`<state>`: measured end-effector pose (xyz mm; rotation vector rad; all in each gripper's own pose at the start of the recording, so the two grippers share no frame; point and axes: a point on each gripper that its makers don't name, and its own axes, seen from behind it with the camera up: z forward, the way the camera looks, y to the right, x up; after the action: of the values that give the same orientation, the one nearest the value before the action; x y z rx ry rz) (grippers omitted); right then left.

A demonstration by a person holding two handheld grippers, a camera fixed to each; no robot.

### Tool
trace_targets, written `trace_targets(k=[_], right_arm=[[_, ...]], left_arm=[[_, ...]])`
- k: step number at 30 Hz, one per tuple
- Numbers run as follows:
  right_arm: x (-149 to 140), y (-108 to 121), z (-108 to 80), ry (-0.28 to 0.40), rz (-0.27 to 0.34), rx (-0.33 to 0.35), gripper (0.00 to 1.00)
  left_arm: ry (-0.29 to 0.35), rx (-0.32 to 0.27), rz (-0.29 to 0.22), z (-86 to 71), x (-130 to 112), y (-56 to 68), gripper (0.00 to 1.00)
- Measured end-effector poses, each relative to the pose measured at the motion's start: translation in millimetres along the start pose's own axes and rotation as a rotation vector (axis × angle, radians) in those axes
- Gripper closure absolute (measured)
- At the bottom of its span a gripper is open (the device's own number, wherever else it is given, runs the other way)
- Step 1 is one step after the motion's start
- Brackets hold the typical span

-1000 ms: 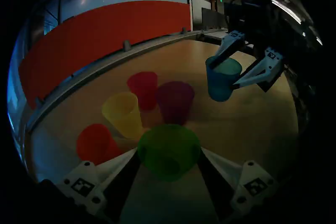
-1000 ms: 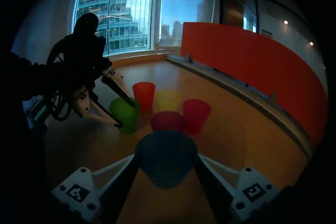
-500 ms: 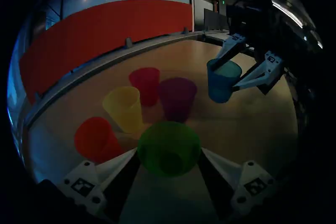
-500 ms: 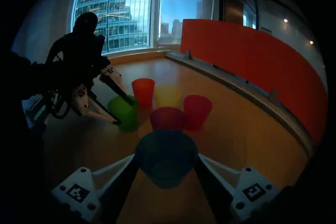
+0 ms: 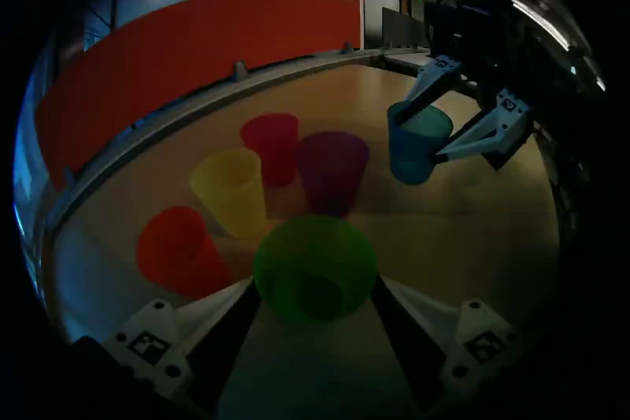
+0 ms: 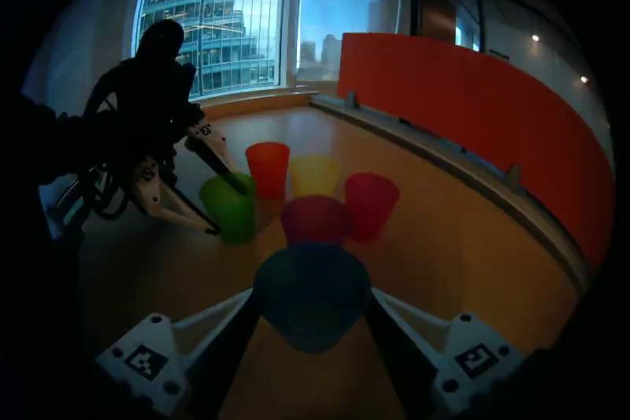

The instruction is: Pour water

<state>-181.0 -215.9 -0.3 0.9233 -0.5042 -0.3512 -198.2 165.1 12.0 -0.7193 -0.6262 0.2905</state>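
Observation:
My left gripper [image 5: 315, 290] is shut on a green cup [image 5: 316, 266], held upright just above the wooden table [image 5: 465, 223]. My right gripper [image 6: 313, 302] is shut on a blue cup [image 6: 312, 295]. From the left gripper view, the blue cup [image 5: 416, 143] hangs to the upper right between the right gripper's fingers [image 5: 480, 135]. From the right gripper view, the green cup [image 6: 229, 207] sits at the left in the left gripper [image 6: 216, 203], with a dark figure behind it. I cannot tell whether either cup holds water.
Several cups stand grouped on the table: purple [image 5: 332, 170], pink-red [image 5: 272, 146], yellow [image 5: 230, 190] and red-orange [image 5: 178, 250]. A rail and a red wall [image 5: 197, 50] run along the table's far side. Large windows [image 6: 236, 18] lie beyond.
The left gripper with the green cup has lifted slightly and edged nearer the cup group. The blue cup tilts a little more toward the group in the left gripper view.

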Motion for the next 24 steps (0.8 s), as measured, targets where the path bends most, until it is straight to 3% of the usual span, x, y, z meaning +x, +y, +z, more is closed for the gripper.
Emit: trace_targets(k=[24], right_arm=[[-21.8, -3.6, 13.8, -0.027, 0.022, 0.001, 0.1]], left_arm=[[-0.046, 0.036, -0.018, -14.7, -30.6, -6.7, 0.05]])
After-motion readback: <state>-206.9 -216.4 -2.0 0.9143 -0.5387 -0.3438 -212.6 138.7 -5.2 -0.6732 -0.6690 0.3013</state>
